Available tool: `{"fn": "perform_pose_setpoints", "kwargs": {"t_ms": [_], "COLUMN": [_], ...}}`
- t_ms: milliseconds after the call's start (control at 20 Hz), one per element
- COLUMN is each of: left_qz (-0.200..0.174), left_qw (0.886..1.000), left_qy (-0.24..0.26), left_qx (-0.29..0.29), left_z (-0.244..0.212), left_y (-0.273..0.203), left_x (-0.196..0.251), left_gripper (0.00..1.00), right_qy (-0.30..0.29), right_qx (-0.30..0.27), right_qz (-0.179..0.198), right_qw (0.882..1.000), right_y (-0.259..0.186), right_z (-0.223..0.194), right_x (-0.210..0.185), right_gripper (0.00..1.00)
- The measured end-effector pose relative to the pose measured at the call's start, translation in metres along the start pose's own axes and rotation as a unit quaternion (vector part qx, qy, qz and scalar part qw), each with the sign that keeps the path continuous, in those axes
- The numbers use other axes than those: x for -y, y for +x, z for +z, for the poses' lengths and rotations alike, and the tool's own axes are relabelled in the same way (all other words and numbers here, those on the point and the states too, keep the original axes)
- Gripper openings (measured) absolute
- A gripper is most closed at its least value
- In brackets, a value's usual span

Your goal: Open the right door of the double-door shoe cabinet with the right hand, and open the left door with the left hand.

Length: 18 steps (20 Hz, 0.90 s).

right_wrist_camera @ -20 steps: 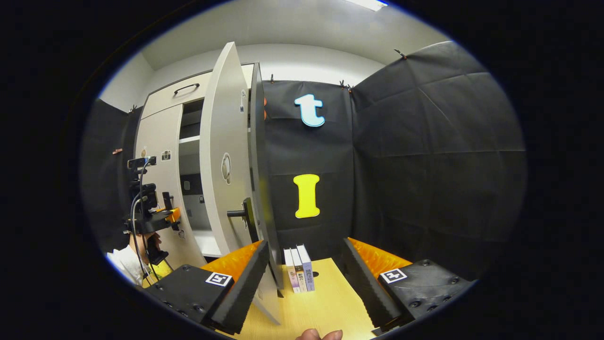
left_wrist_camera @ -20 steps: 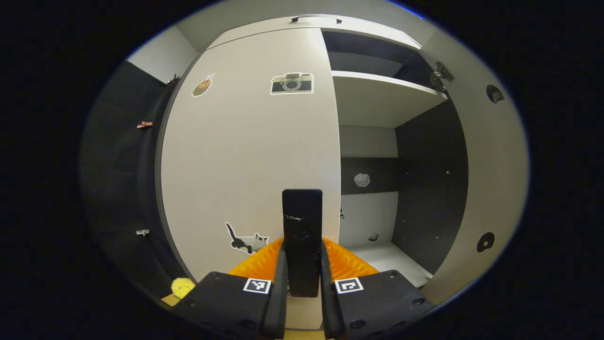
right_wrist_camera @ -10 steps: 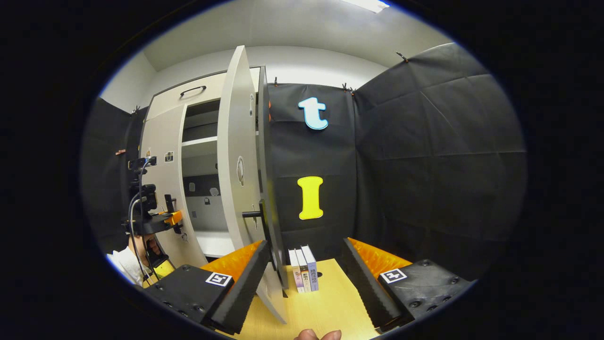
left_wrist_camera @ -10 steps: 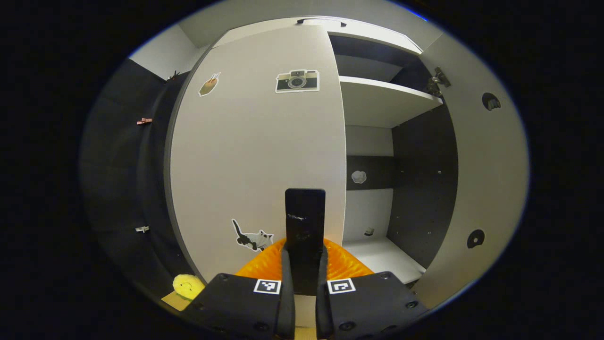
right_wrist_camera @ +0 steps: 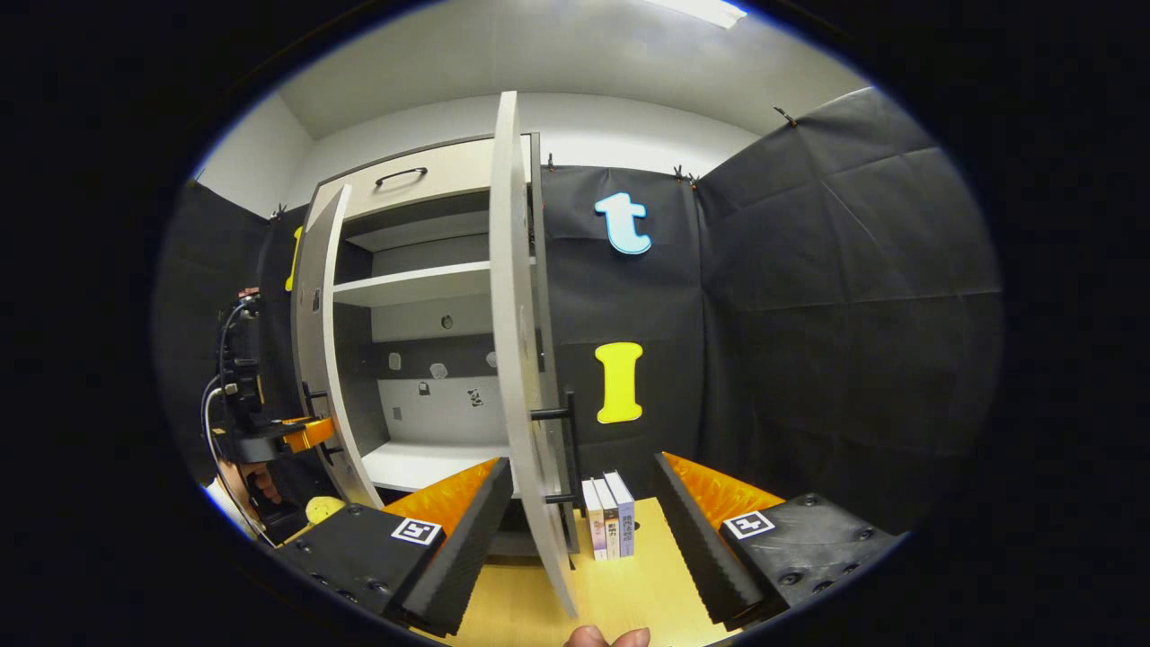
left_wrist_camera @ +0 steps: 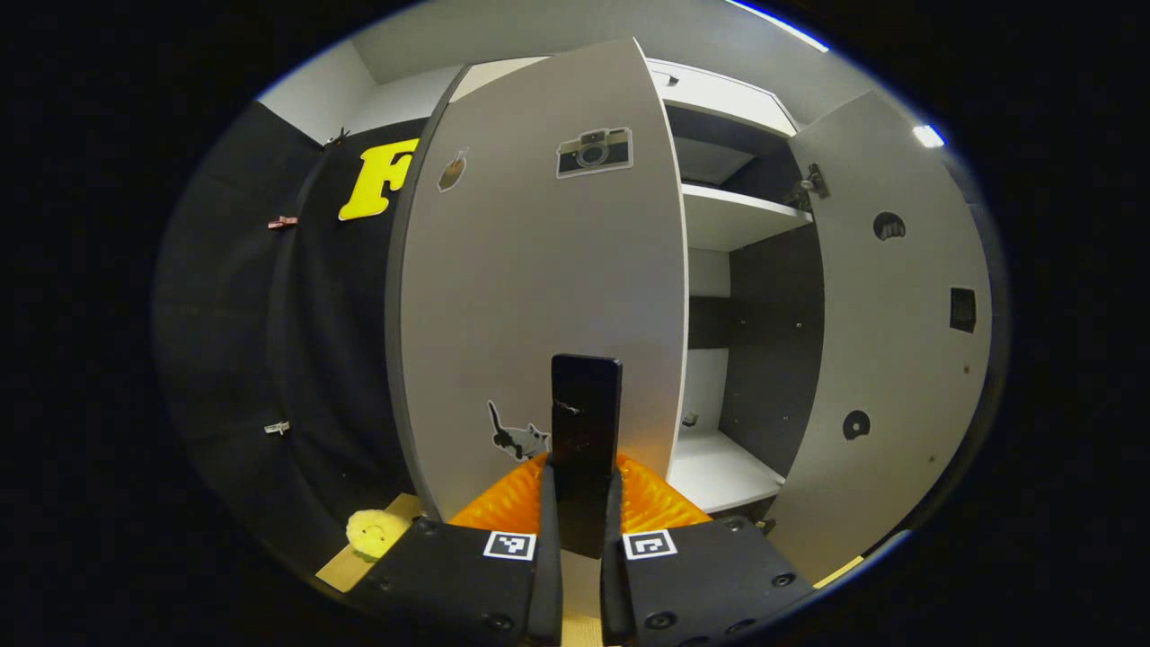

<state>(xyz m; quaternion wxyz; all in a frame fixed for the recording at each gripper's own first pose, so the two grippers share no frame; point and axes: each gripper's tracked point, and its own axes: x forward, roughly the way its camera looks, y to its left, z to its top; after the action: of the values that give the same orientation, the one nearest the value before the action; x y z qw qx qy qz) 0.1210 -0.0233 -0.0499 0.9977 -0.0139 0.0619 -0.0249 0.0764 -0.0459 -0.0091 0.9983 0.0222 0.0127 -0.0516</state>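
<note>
At the bottom centre of the left gripper view, the left tool (left_wrist_camera: 581,539) is clamped on the left door's handle (left_wrist_camera: 585,449), a dark bar standing upright between its fingers. Behind it the left door (left_wrist_camera: 539,288) fills the middle of the frame, tall and upright, swung partly out from the shoe cabinet (left_wrist_camera: 728,296), with a camera sticker (left_wrist_camera: 594,151) near its top and a cat sticker (left_wrist_camera: 517,440) low down. Right of it the cabinet interior shows a white shelf (left_wrist_camera: 737,216) and a bare white floor.

Across the right gripper view, the right door (right_wrist_camera: 517,359) stands edge-on at frame centre, wide open, its handle (right_wrist_camera: 566,449) just above and between the spread fingers of the right tool (right_wrist_camera: 579,530), untouched. Three books (right_wrist_camera: 608,517) stand upright on the bench (right_wrist_camera: 620,593) beside the door. The left tool appears at the left edge.
</note>
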Motion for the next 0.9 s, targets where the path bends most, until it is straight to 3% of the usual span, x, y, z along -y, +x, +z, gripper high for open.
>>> {"fn": "perform_pose_setpoints", "kwargs": {"t_ms": [350,900], "left_qz": [-0.014,-0.025], "left_qw": [1.000,1.000], "left_qy": [-0.004,-0.003], "left_qx": [0.003,0.011], "left_z": [-0.001,0.000], "left_y": [-0.038,-0.071], "left_x": [-0.032,-0.085], "left_gripper": [0.24,0.20], "right_qy": [-0.010,-0.009], "right_qx": [-0.003,-0.009], "right_qz": [0.019,0.038], "right_qw": [1.000,0.999], "right_y": [-0.008,-0.016], "right_z": [-0.007,-0.020], "right_x": [-0.040,-0.094], "right_gripper": [0.98,0.98]}}
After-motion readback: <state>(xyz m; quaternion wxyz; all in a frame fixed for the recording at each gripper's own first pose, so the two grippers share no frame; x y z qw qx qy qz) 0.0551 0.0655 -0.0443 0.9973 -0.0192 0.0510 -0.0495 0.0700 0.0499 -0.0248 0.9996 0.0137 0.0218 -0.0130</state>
